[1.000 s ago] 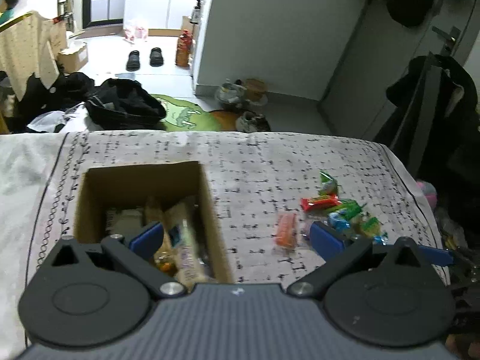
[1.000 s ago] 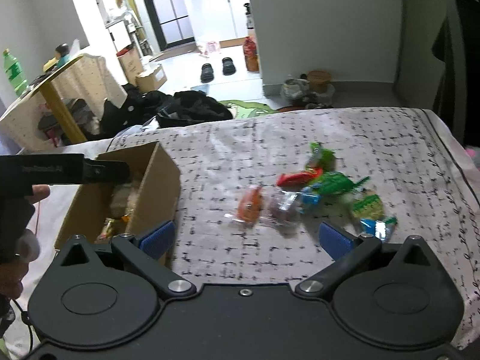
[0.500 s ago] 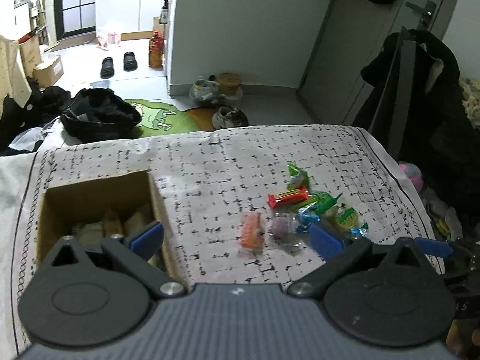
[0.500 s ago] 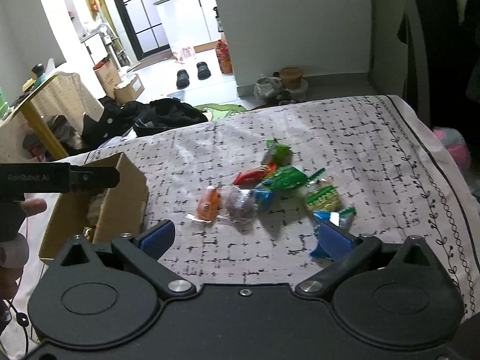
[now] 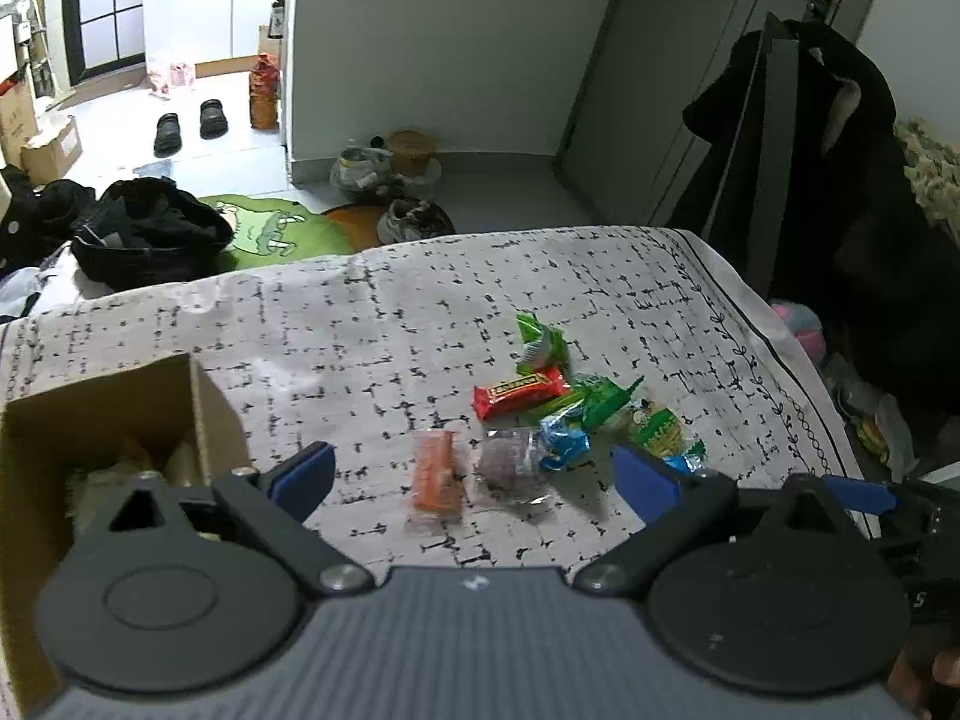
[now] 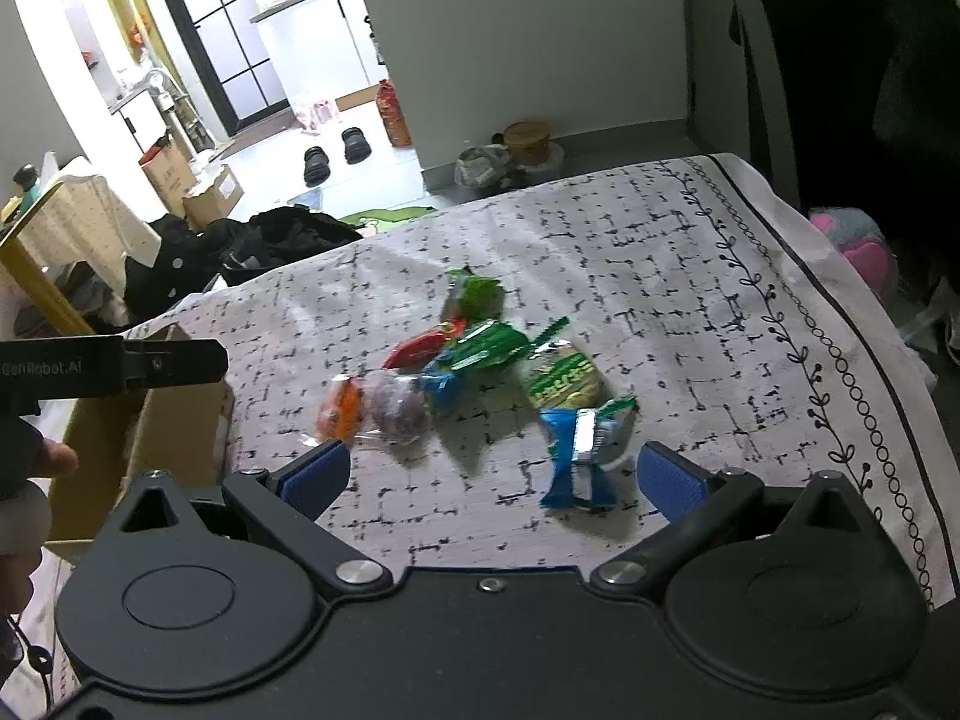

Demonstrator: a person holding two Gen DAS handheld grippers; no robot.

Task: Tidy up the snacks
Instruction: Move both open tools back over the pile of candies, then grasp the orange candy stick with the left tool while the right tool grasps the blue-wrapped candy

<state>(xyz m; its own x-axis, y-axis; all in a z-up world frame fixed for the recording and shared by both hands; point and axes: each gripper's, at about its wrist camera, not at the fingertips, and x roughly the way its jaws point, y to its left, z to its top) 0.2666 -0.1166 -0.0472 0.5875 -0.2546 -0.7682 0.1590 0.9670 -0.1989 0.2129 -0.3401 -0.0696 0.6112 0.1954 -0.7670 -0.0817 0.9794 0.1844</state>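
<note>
Several wrapped snacks lie in a loose pile on the patterned tablecloth [image 5: 384,324]: an orange packet [image 5: 435,475], a dark round one [image 5: 511,463], a red bar [image 5: 519,391], green packets [image 5: 540,343] and a blue packet [image 6: 585,456]. A cardboard box [image 5: 36,438] with snacks inside stands at the left. My left gripper [image 5: 474,474] is open and empty, just short of the orange and dark snacks. My right gripper [image 6: 492,477] is open and empty, with the blue packet lying just ahead between its fingers. The left gripper's side [image 6: 114,366] shows over the box [image 6: 174,426] in the right wrist view.
The table's right edge [image 6: 888,396] drops off toward dark clothes and a pink soft thing [image 6: 858,246]. Beyond the far edge lie a black bag [image 5: 150,228], a green mat and shoes on the floor.
Both grippers have swung right, away from the box and toward the snack pile, and come closer to it. Both stayed open and empty.
</note>
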